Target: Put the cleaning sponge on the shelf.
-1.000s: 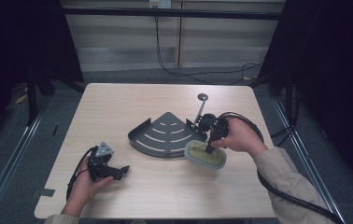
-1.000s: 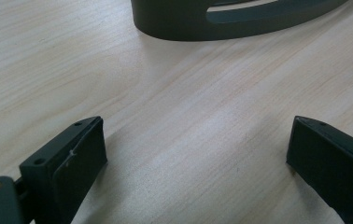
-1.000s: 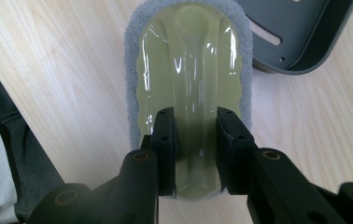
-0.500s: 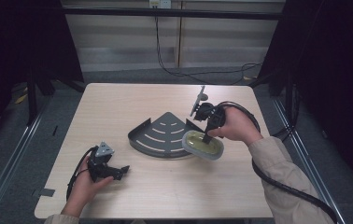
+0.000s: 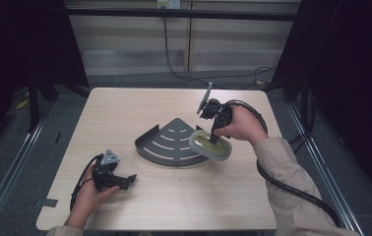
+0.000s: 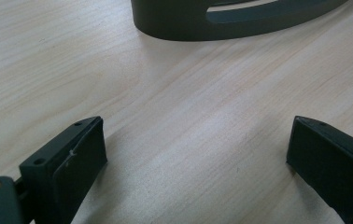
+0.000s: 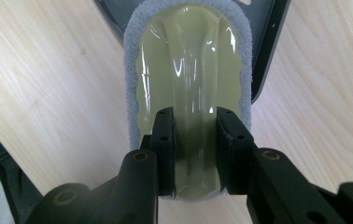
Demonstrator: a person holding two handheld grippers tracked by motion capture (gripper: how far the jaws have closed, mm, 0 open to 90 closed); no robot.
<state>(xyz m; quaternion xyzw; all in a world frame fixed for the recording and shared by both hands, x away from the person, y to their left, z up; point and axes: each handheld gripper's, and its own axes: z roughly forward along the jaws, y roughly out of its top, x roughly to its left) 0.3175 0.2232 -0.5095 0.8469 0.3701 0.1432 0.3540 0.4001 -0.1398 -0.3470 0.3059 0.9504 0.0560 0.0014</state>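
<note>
at the lower left of the high view the left claw lies on the pale wood worktop under the person's left hand. the left gripper view adds what that angle hides: its jaws stand wide apart with bare wood between them, and the dark rim of the rack crosses the top of the frame.

in the middle of the high view the dark quarter-round rack rests on the worktop. just right of it, the right claw holds a grey-edged scrubber tilted over the rack's right edge. the right gripper view shows the jaws clamped on the raised ridge of the scrubber's glossy yellow-green top.
</note>
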